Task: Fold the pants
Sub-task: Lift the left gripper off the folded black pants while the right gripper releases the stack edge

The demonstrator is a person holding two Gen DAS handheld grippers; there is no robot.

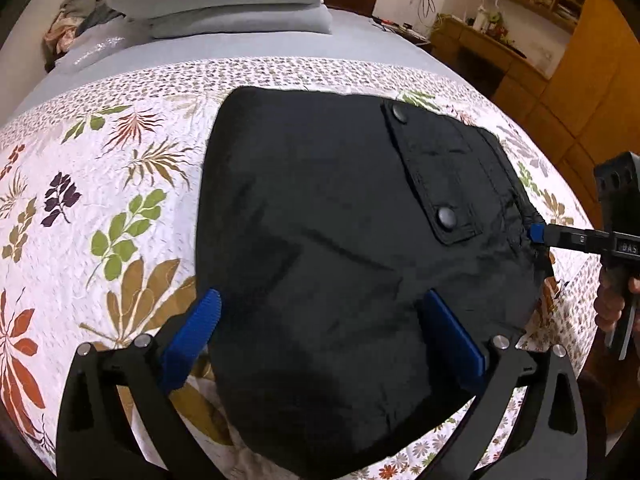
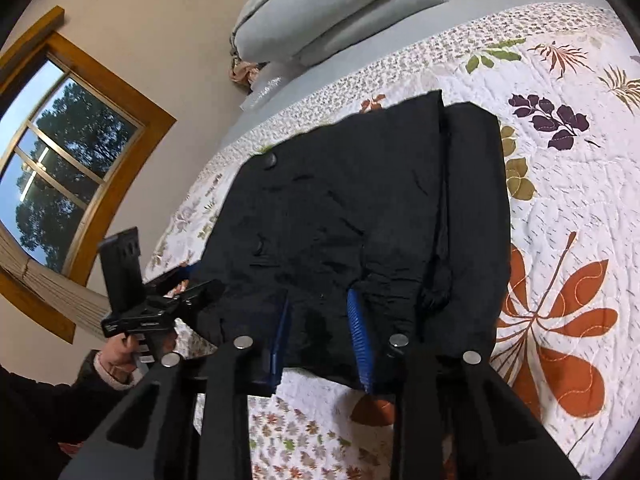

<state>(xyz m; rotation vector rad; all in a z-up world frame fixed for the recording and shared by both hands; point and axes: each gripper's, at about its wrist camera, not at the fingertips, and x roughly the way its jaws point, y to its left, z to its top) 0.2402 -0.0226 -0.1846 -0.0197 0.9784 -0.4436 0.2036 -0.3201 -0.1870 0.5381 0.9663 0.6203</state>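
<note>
Black pants (image 1: pixel 320 208), folded into a compact block with a snap-button pocket flap (image 1: pixel 436 168), lie on a floral quilt (image 1: pixel 100 208). My left gripper (image 1: pixel 324 316) is open; its blue fingers (image 1: pixel 208 320) stand wide apart over the near edge of the pants, not pressing the cloth. In the right wrist view my right gripper (image 2: pixel 320 320) is shut on a bunch of the pants (image 2: pixel 340 208) at their near edge, and wrinkles run out from its blue pads (image 2: pixel 358 320). The right gripper (image 1: pixel 538 234) meets the pants' right edge. The left gripper (image 2: pixel 184 280) is held by a hand (image 2: pixel 116 360).
Grey pillows (image 1: pixel 224 0) are stacked at the head of the bed, with crumpled clothing (image 1: pixel 76 16) beside them. Wooden cabinets and shelves (image 1: pixel 560 80) stand beyond the bed's right side. A window (image 2: pixel 60 152) is in the wall on the other side.
</note>
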